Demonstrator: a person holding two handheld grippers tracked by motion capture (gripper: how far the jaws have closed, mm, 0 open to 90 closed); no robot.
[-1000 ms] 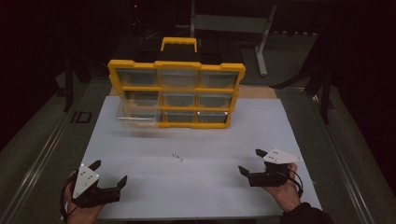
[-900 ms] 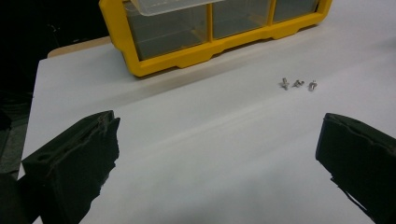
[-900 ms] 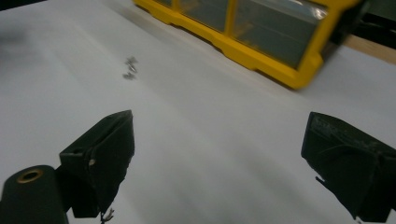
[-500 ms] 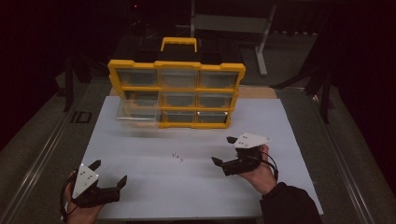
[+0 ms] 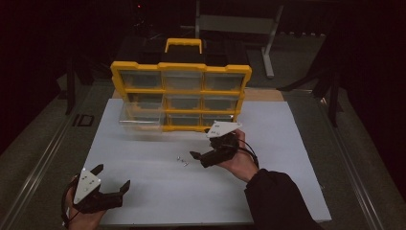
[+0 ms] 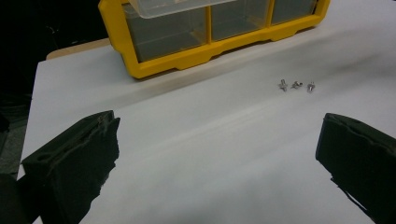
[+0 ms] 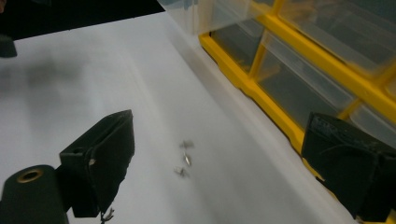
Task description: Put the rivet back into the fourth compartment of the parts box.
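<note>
A yellow organizer [image 5: 181,88] with clear drawers stands upright at the back of the white table board [image 5: 287,158]. One clear drawer [image 5: 139,117] at its lower left is pulled out. Three small metal screws [image 5: 183,160] lie loose on the board in front of it. My right gripper [image 5: 198,143] is open, hovering just right of the screws and close to the organizer's base. In the right gripper view the screws [image 7: 184,158] lie between the wide jaws. My left gripper [image 5: 112,175] rests open at the near left corner, and its view shows the screws [image 6: 296,85] farther off.
The organizer's yellow frame [image 7: 280,116] runs close along the right jaw in the right gripper view. The pulled-out drawer [image 6: 177,7] overhangs the board. Dark floor and a metal stand [image 5: 268,28] lie behind the table.
My right gripper has moved left and away from me, from the near right of the board to beside the screws. The left gripper has stayed put.
</note>
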